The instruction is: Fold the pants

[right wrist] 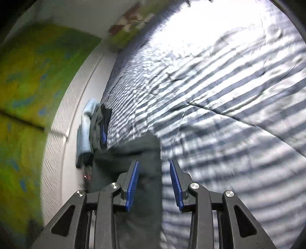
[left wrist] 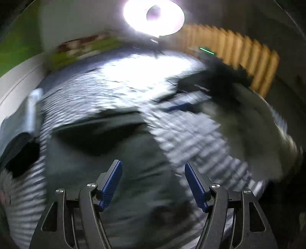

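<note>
Dark grey-green pants [left wrist: 122, 168] lie spread on a blue-and-white striped bed sheet [left wrist: 118, 86]; the frame is blurred by motion. My left gripper [left wrist: 153, 166] hovers open just above the pants, with nothing between its blue pads [left wrist: 112, 183]. In the right wrist view a strip of the same pants [right wrist: 133, 151] runs under my right gripper [right wrist: 154, 166], which is open and holds nothing. The right edge of that strip lies between the pads, with striped sheet [right wrist: 220, 95] to its right.
A pile of folded clothes [right wrist: 93, 130], light blue and dark, sits against the white bed frame [right wrist: 63, 134]. A green wall [right wrist: 28, 76] lies to the left. A bright ring lamp [left wrist: 153, 17] and tan pleated curtain [left wrist: 248, 57] stand beyond the bed. Pale fabric [left wrist: 258, 134] lies at right.
</note>
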`<state>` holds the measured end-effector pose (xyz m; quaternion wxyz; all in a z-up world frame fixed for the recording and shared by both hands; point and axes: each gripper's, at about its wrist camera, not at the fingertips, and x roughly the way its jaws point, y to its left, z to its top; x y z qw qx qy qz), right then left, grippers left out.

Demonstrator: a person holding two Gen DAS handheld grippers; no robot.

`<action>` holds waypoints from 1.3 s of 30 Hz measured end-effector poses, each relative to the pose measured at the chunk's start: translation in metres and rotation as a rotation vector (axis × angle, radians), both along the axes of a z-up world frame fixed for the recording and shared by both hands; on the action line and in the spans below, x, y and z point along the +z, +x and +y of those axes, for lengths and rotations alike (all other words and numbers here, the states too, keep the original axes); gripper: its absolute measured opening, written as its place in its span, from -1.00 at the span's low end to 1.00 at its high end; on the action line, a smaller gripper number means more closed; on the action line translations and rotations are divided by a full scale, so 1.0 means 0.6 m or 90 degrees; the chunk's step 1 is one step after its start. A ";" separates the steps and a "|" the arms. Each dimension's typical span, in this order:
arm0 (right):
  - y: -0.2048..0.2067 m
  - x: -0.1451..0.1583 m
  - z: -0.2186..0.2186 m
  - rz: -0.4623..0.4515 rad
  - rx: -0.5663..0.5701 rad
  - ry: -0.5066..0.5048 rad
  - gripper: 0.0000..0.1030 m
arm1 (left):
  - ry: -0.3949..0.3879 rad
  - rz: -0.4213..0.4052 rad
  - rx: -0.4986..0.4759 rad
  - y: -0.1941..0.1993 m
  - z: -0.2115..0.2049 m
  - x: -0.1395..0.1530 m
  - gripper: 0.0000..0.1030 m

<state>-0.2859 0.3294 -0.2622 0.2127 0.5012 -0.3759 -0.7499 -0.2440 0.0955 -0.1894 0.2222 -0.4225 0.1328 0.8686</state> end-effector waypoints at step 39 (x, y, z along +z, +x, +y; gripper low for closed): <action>-0.080 -0.036 -0.068 0.000 0.087 0.013 -0.90 | 0.025 -0.068 -0.001 0.012 -0.004 -0.131 -0.38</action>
